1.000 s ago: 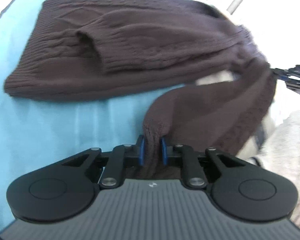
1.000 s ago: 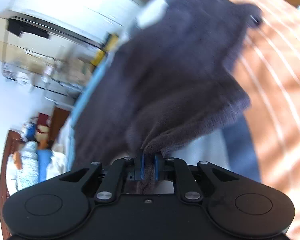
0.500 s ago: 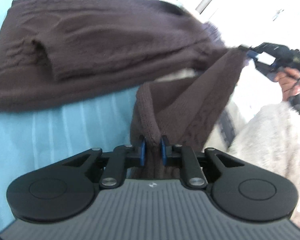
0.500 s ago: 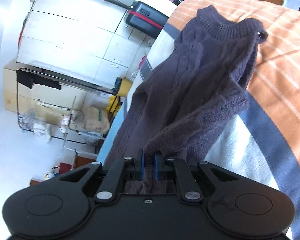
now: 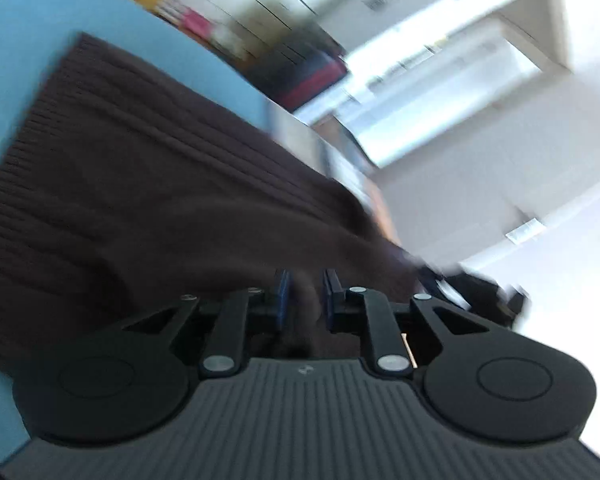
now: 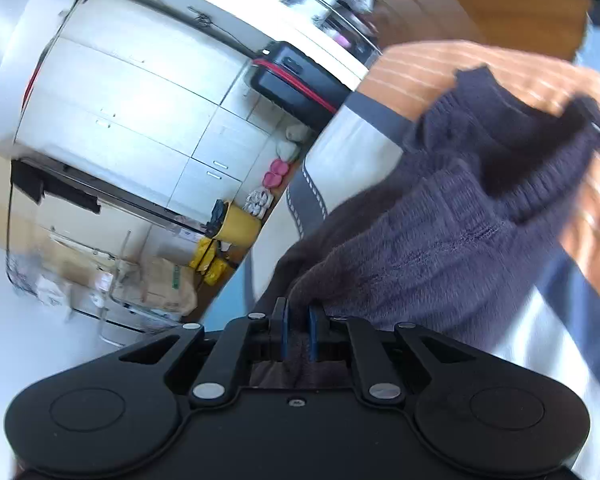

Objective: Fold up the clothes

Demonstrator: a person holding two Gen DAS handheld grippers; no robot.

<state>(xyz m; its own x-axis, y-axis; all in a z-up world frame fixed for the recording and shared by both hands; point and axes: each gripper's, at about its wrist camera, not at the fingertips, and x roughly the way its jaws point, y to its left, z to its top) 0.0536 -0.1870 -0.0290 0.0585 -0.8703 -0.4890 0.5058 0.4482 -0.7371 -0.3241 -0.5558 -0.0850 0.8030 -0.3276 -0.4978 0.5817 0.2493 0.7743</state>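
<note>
You see white cabinets (image 6: 132,120), a black suitcase (image 6: 296,80) with a red stripe, a yellow bin (image 6: 236,226), cardboard boxes (image 6: 160,280) and pink slippers (image 6: 276,172).

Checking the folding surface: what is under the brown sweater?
Under the brown sweater lies a light blue sheet in the left view, and an orange striped cover in the right view. Whatever lies directly beneath the knit is covered.

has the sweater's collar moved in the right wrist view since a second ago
Yes. The sweater collar has shifted right and lower in the view, now lying over the orange striped cover, farther from the black suitcase.
</note>
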